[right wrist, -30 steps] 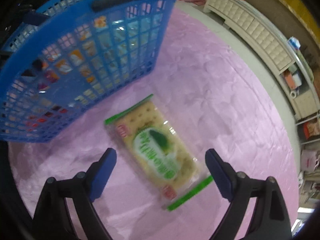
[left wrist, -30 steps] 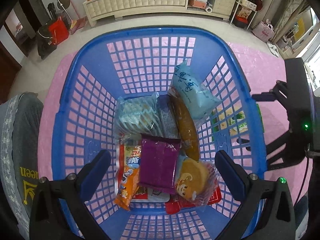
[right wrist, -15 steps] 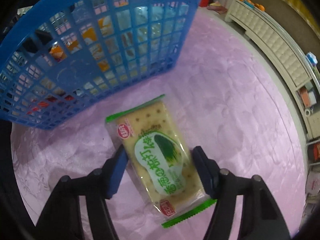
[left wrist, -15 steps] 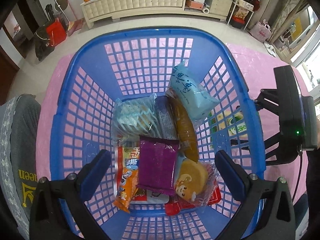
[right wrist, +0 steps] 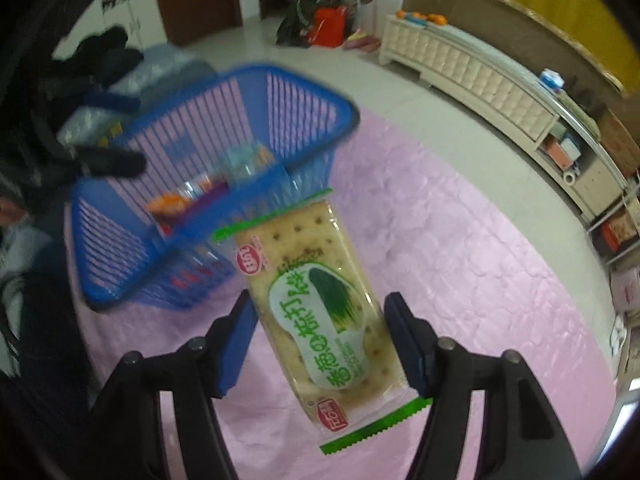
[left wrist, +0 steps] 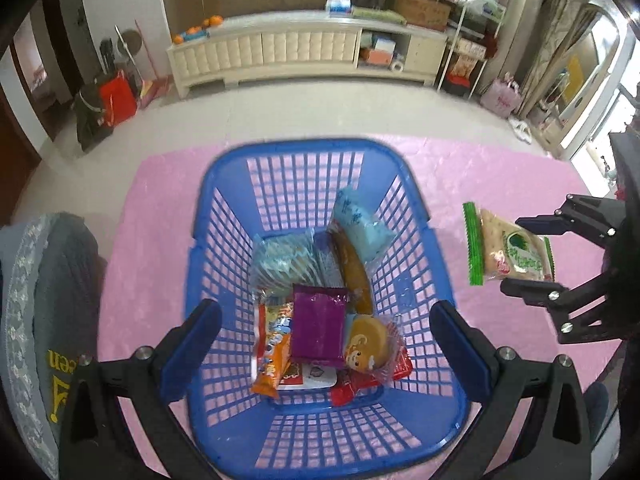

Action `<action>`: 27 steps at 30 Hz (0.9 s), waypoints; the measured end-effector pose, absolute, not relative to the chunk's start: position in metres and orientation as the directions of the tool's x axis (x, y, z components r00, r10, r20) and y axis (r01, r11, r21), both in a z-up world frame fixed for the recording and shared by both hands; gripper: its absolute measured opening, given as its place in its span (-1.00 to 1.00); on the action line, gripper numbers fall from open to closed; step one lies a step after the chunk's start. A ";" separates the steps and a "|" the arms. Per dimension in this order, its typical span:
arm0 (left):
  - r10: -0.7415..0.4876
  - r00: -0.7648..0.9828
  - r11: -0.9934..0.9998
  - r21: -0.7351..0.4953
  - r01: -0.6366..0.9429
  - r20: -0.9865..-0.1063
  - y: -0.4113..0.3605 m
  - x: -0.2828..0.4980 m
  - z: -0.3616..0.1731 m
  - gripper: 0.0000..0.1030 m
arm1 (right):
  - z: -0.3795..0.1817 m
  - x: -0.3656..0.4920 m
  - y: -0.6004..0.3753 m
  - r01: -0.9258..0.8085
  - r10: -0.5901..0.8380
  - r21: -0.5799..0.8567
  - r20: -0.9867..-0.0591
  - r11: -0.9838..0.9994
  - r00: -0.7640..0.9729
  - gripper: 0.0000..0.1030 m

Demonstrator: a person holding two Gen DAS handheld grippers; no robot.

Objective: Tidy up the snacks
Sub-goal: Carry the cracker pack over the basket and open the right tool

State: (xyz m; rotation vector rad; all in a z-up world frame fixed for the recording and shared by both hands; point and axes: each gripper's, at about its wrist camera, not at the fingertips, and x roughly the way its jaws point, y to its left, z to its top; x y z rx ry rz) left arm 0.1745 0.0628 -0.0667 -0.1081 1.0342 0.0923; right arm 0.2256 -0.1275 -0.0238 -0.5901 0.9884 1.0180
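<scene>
A blue lattice basket [left wrist: 224,200] [right wrist: 312,92] stands on a pink mat [left wrist: 480,168] and holds several snack packs, among them a purple pack [left wrist: 318,330] and a pale blue pack [left wrist: 360,228]. My left gripper [left wrist: 326,344] hangs open above the basket's near side, with nothing between its fingers. To the right of the basket, my right gripper [right wrist: 320,336] [left wrist: 524,250] is shut on a green-edged cracker pack [right wrist: 316,304] [left wrist: 508,250], lifted clear of the mat. The pack lies lengthwise between the blue pads [right wrist: 236,344].
A grey cushion or garment [left wrist: 44,300] lies left of the basket. A long cream cabinet [left wrist: 304,52] runs along the far wall, with shelves and bags [left wrist: 502,94] at the right. Pale tiled floor [left wrist: 280,116] surrounds the mat.
The right gripper closed on the cracker pack and lifted it off the mat. The left gripper rose, so the basket looks smaller and more of the room shows.
</scene>
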 end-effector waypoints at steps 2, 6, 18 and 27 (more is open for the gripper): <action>0.018 0.534 0.992 -0.050 -0.112 -0.845 0.063 0.165 -0.055 1.00 | -0.003 0.217 -0.125 -0.891 0.455 0.019 -0.864 0.454 0.214 0.34; 0.022 0.574 0.994 -0.042 -0.099 -0.819 0.067 0.147 -0.036 1.00 | 0.020 0.206 -0.106 -0.878 0.487 0.032 -0.841 0.477 0.234 0.34; 0.046 0.632 0.987 -0.063 -0.149 -0.774 0.117 0.115 -0.023 1.00 | 0.039 0.211 -0.069 -0.773 0.502 0.139 -0.827 0.619 0.253 0.34; 0.054 0.612 0.985 -0.059 -0.162 -0.789 0.148 0.129 -0.047 1.00 | 0.022 0.211 -0.012 -0.753 0.449 0.119 -0.858 0.647 0.250 0.34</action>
